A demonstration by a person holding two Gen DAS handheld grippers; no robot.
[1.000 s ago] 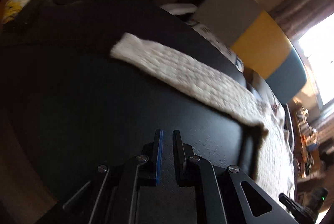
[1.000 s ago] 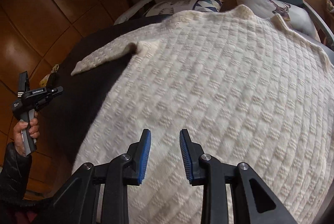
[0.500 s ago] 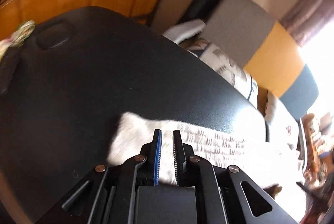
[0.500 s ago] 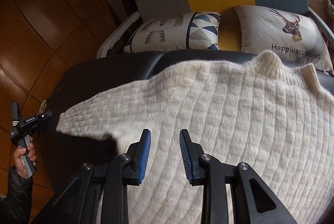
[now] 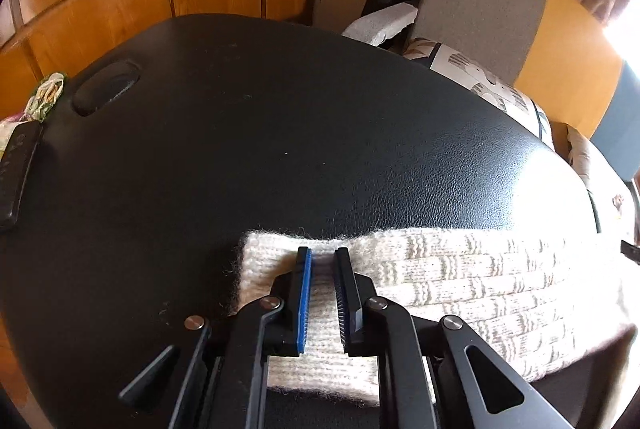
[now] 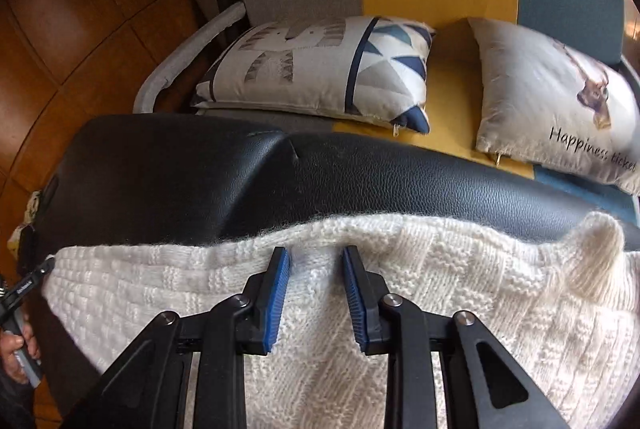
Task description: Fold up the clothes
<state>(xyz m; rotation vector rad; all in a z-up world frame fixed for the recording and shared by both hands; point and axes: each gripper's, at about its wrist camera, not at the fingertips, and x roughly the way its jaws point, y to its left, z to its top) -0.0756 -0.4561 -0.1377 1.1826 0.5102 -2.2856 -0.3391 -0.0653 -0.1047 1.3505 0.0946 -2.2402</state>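
Here left gripper (image 5: 322, 257) parted over sleeve cuff (image 5: 272, 261); right gripper (image 6: 316, 257) parted over sweater (image 6: 440, 289); only right view shows cushions (image 6: 320, 65).

The left gripper (image 5: 322, 255) was held low, its two fingers pointing forward and set a narrow gap apart; the pictures did not settle whether anything was pinched between them. The right gripper (image 6: 317, 257) was likewise held low and pointed forward, its blue-padded fingers (image 6: 279, 285) spread clearly wider than the left pair, with nothing clamped between them. In the right wrist view a hand (image 6: 18, 353) was seen at the far left edge, wrapped around the left gripper's handle.
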